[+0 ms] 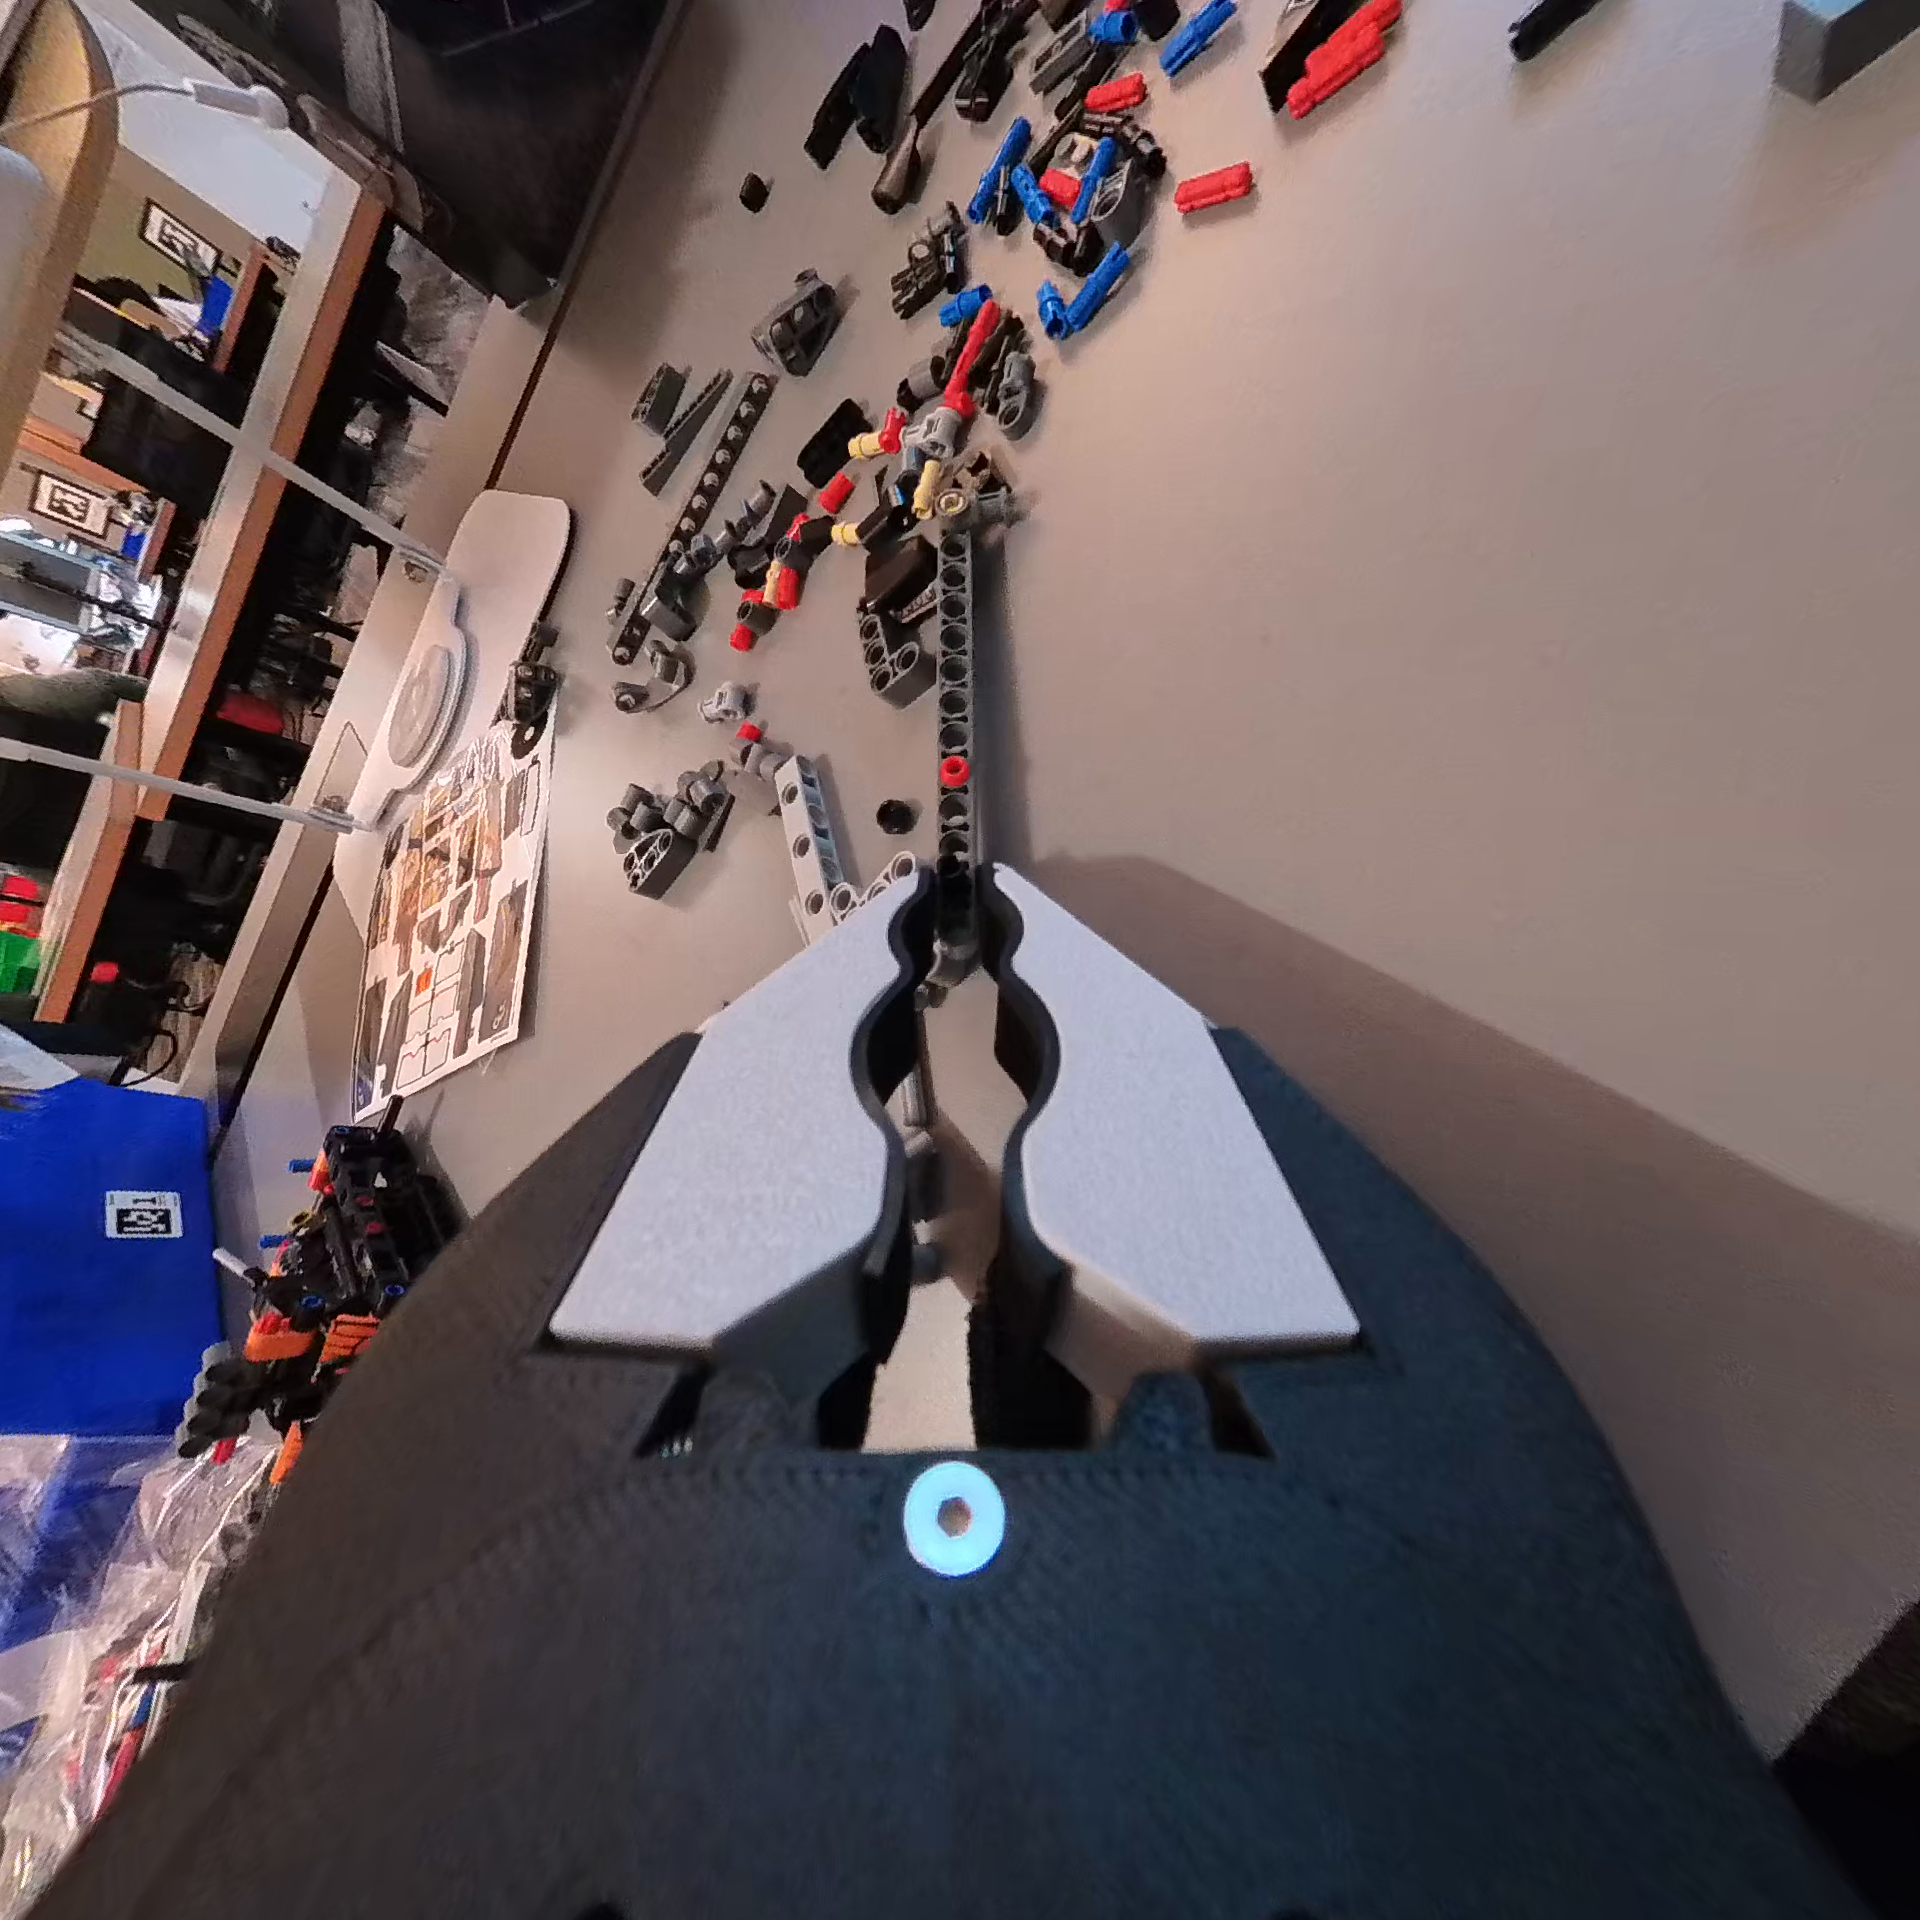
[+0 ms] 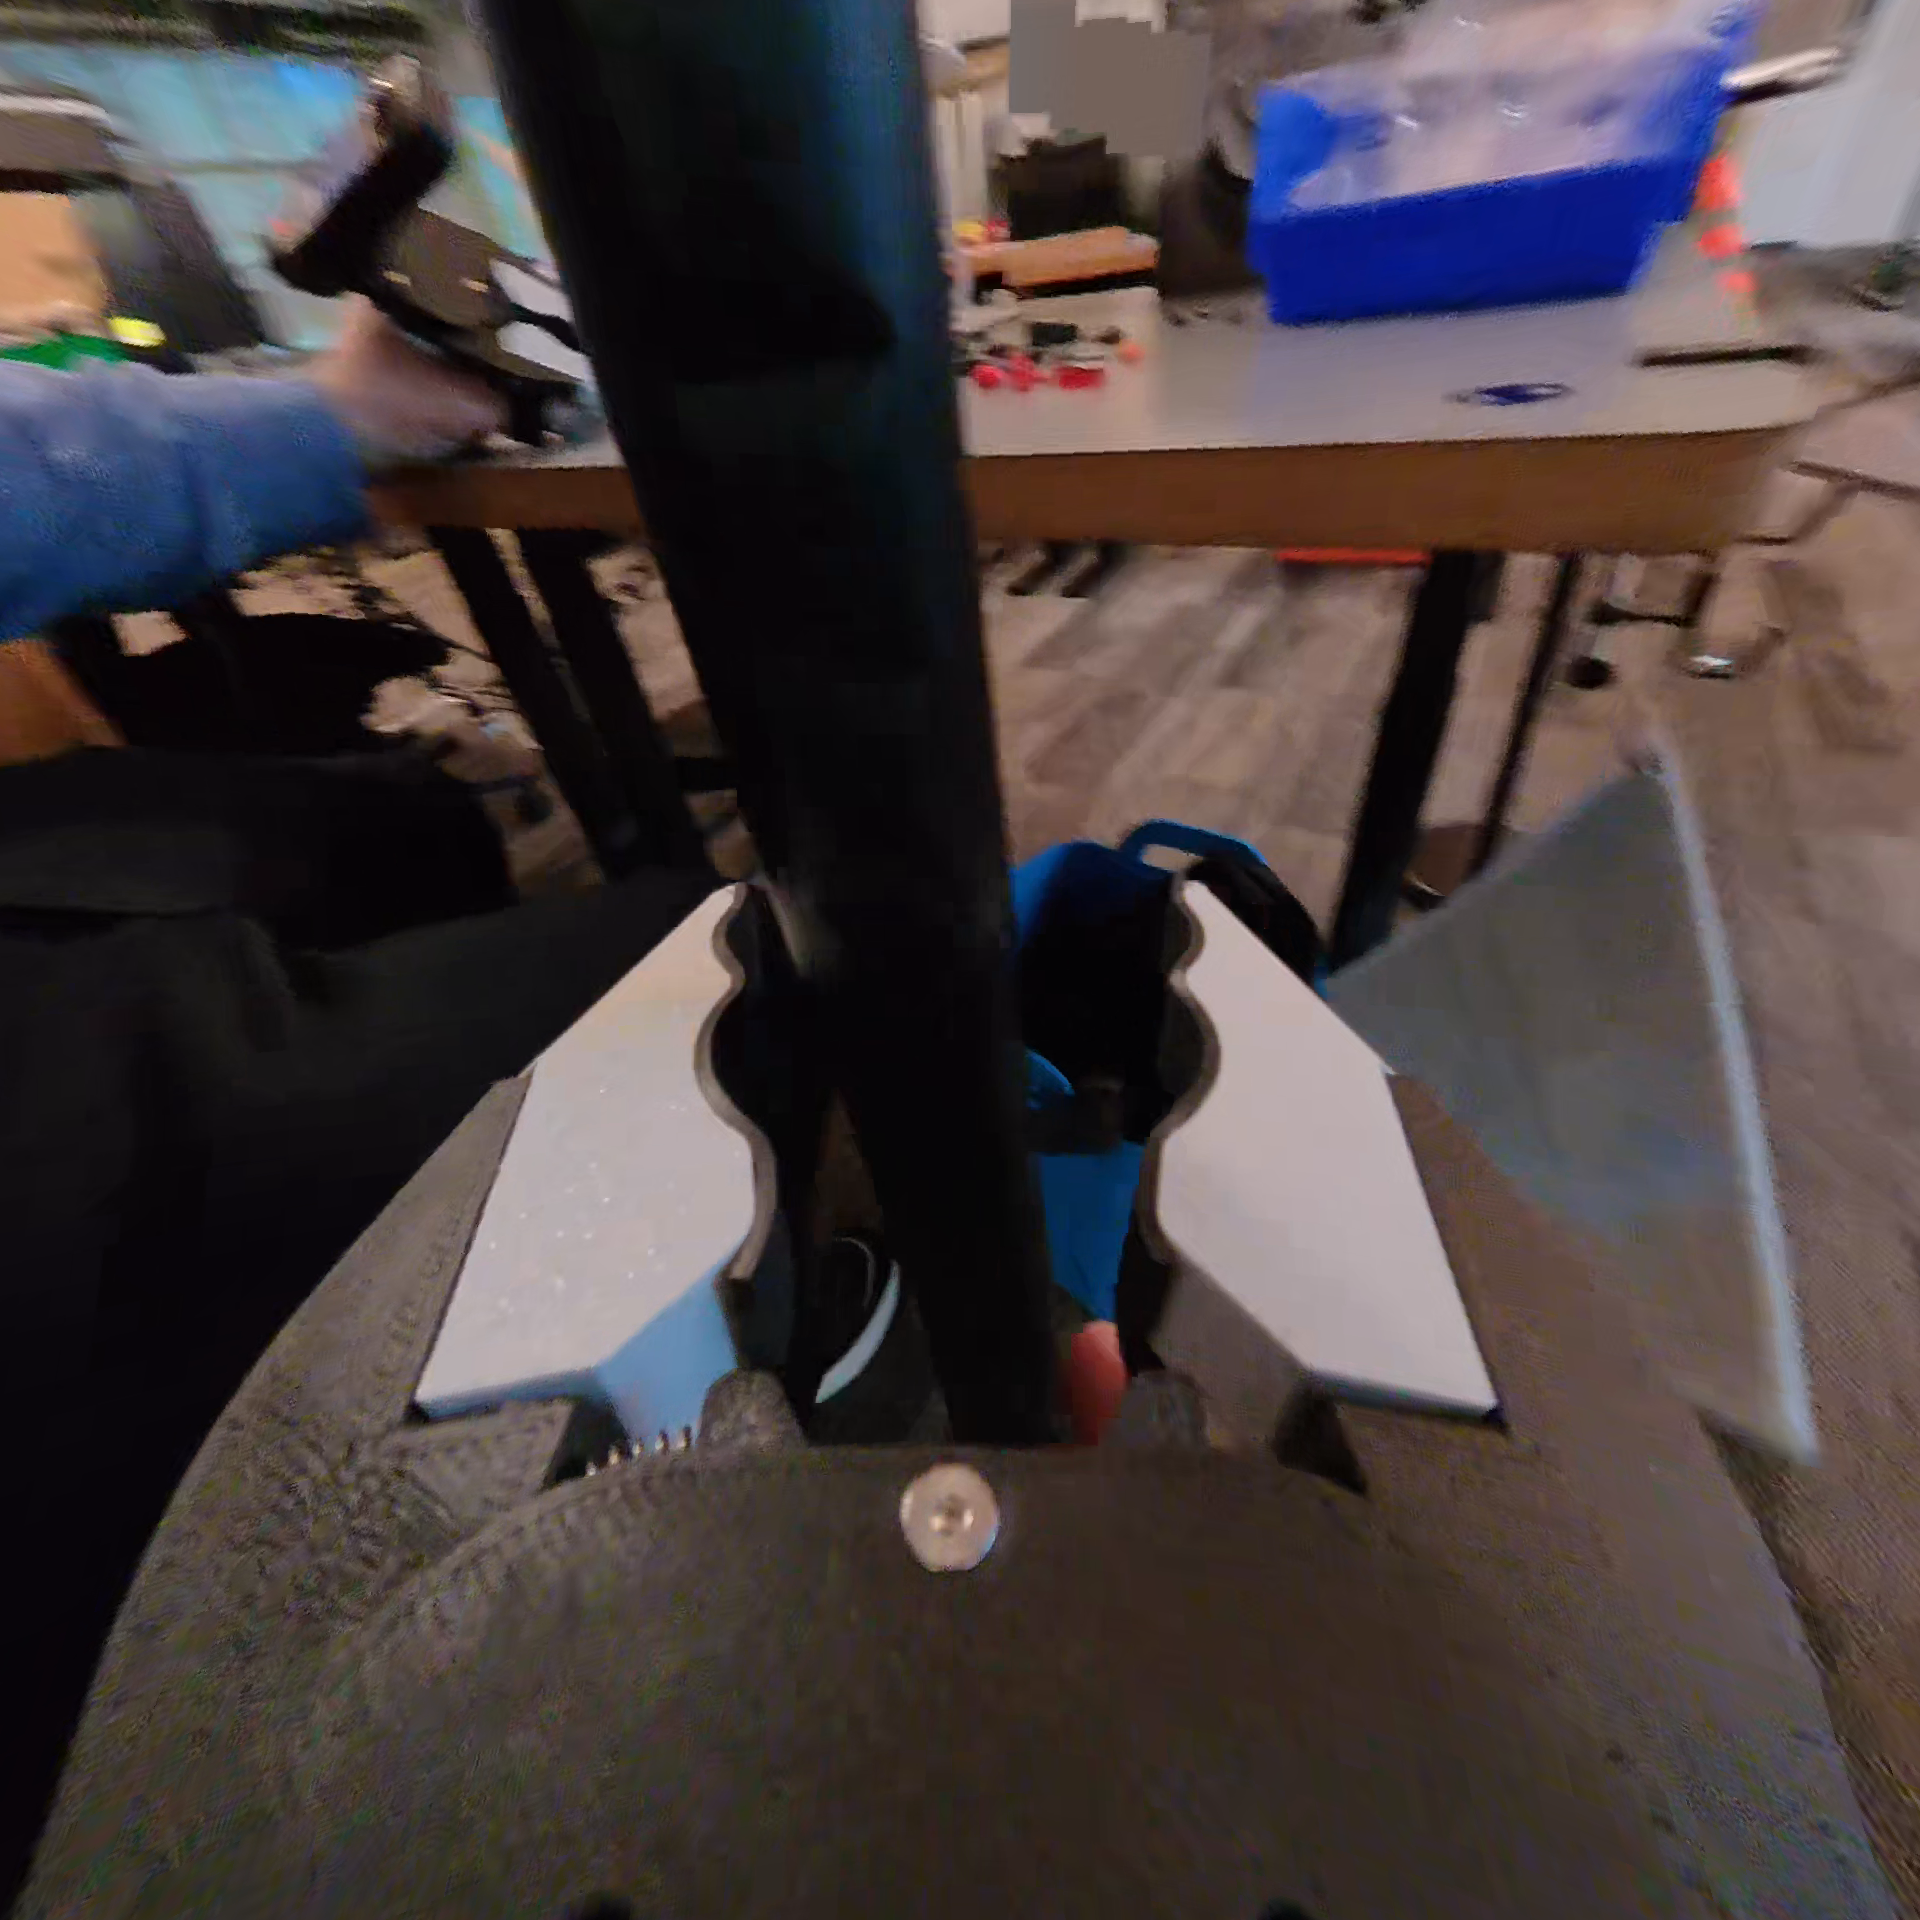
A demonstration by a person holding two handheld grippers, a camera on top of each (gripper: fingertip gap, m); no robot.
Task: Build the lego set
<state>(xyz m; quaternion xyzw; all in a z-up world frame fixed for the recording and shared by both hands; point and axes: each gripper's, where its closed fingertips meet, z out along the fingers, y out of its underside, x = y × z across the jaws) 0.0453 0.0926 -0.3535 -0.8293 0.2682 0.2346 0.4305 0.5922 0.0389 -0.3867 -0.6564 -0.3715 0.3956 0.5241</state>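
Observation:
My left gripper (image 1: 956, 888) is shut on the near end of a long dark grey holed beam (image 1: 956, 665). The beam points away over the table (image 1: 1455, 520) and has a red pin (image 1: 953, 770) in one hole. Its far end reaches a heap of loose Lego pieces (image 1: 914, 488). A partly built black and orange model (image 1: 343, 1247) lies at the lower left. My right gripper (image 2: 961, 914) is open and empty, below table height, with a black post (image 2: 790, 520) between its fingers. The left gripper (image 2: 416, 270), held by a hand, shows blurred at the table edge.
More red, blue and black pieces (image 1: 1081, 187) lie farther along the table. A sticker sheet (image 1: 457, 914) and a blue bin (image 1: 94, 1247) are at the left. In the right wrist view are the table edge (image 2: 1351, 478), blue bin (image 2: 1455, 229), blue bag (image 2: 1091, 935), blue sleeve (image 2: 156, 488) and grey panel (image 2: 1558, 1039). Tip to tip, the grippers are about 55 cm apart.

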